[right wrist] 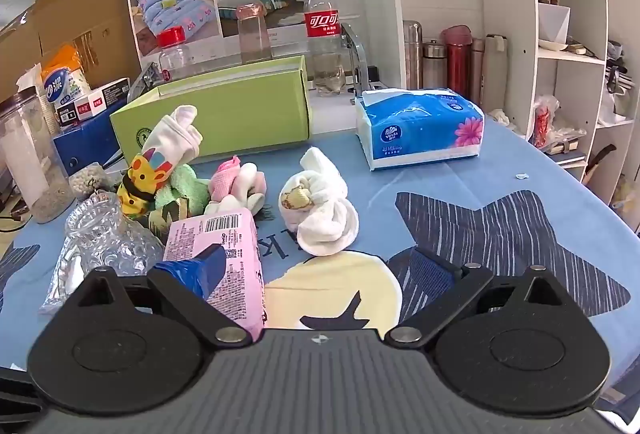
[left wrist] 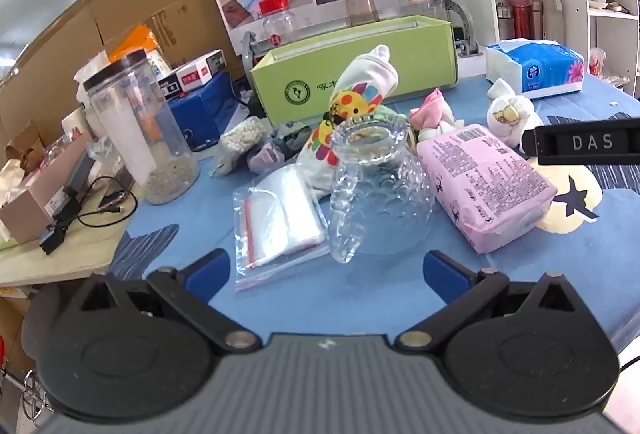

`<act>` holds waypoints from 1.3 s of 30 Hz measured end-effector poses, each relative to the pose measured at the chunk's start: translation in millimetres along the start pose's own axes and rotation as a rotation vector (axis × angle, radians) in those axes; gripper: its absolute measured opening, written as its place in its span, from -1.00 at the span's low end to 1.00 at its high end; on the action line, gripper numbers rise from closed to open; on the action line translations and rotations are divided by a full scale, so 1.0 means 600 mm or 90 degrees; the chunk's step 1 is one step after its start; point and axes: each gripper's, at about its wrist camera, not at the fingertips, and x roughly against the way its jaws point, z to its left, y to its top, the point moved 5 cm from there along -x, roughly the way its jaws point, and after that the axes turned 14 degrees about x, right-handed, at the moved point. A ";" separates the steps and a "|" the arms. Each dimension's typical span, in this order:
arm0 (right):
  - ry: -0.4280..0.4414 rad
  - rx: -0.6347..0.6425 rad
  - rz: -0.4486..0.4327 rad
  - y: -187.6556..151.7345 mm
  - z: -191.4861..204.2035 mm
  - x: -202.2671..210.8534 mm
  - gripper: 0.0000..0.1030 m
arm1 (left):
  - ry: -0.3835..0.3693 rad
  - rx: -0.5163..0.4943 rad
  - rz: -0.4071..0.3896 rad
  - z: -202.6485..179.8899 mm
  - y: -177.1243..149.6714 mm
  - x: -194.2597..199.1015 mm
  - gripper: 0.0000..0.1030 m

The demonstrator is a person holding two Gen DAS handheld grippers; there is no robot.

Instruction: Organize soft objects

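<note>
Socks point(right wrist: 320, 210) face both spread, empty grippers point(left wrist: 326, 274) point(right wrist: 308, 274); only left view shows zip bags point(left wrist: 276, 218).

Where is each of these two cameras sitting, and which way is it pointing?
Left wrist view: sits on the left gripper, looks forward over the clear glass pitcher; its blue fingers show, spread apart.
Right wrist view: sits on the right gripper, looks at the knotted white sock bundle; its blue fingers show, spread apart.
Shared: pitcher, pink wrapped tissue pack, green cardboard box, sock bundle, blue patterned tablecloth.
</note>
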 end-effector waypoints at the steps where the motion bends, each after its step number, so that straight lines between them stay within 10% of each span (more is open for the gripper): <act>1: 0.000 -0.001 0.000 0.000 -0.001 0.000 0.67 | 0.001 0.000 -0.002 0.000 0.000 0.001 0.99; 39: 0.013 0.002 0.004 0.002 0.014 0.000 0.67 | -0.001 0.018 0.029 0.008 -0.005 -0.013 0.99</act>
